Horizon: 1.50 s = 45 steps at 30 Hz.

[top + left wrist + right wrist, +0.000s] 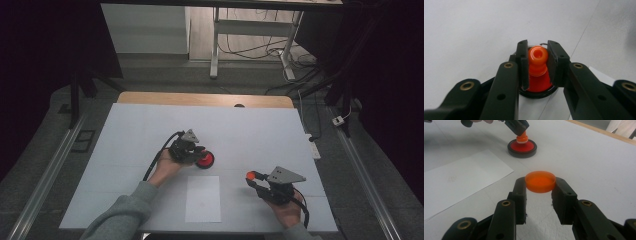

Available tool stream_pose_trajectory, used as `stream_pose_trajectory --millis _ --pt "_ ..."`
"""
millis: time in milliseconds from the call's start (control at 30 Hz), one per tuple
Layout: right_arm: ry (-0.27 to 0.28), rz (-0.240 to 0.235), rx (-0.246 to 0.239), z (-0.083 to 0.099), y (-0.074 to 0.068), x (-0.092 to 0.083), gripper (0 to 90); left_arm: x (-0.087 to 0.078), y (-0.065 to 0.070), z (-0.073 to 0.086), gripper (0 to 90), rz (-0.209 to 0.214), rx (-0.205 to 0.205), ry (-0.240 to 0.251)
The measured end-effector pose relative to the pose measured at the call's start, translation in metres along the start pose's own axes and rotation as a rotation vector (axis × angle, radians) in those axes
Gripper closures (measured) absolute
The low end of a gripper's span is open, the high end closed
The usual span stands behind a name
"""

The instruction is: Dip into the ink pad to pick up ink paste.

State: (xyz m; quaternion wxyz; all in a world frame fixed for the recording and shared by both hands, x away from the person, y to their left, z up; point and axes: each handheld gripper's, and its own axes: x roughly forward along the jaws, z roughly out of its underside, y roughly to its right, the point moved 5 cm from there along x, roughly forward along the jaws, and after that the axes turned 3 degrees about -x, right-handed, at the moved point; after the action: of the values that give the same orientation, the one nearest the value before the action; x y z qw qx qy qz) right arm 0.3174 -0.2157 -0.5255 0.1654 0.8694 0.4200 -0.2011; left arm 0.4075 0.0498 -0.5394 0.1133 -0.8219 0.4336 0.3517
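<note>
A round stamp-like piece with a red top and a black rim (206, 160) stands on the white table, an orange knob (537, 56) rising from its middle. My left gripper (199, 153) reaches it from the left and is shut on that knob; in the left gripper view the jaws (538, 46) press both of its sides. Toward the right front, my right gripper (252, 178) is shut on a shallow orange cap (249, 175), held level by its rim just above the table. The right gripper view shows the cap (540, 181) between the pads, with the left gripper (520, 129) and the red piece (522, 148) farther off.
A white sheet of paper (202, 198) lies flat between the two hands near the front edge. The white table cover (140, 125) ends at a wooden edge (205, 99) at the back. Beyond it are desk legs and cables on the floor.
</note>
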Motion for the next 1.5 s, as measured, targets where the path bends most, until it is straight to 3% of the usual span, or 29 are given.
stream_pose_trajectory --millis 633,1500 --pt "0.002 0.003 0.001 -0.0002 0.0003 -0.001 64.4 0.008 0.0014 0.0048 72.8 -0.02 0.022 -0.059" --pt "0.007 0.004 -0.005 -0.0012 -0.0009 -0.0015 64.4 0.0083 0.002 0.0044 72.8 -0.024 0.023 -0.065"
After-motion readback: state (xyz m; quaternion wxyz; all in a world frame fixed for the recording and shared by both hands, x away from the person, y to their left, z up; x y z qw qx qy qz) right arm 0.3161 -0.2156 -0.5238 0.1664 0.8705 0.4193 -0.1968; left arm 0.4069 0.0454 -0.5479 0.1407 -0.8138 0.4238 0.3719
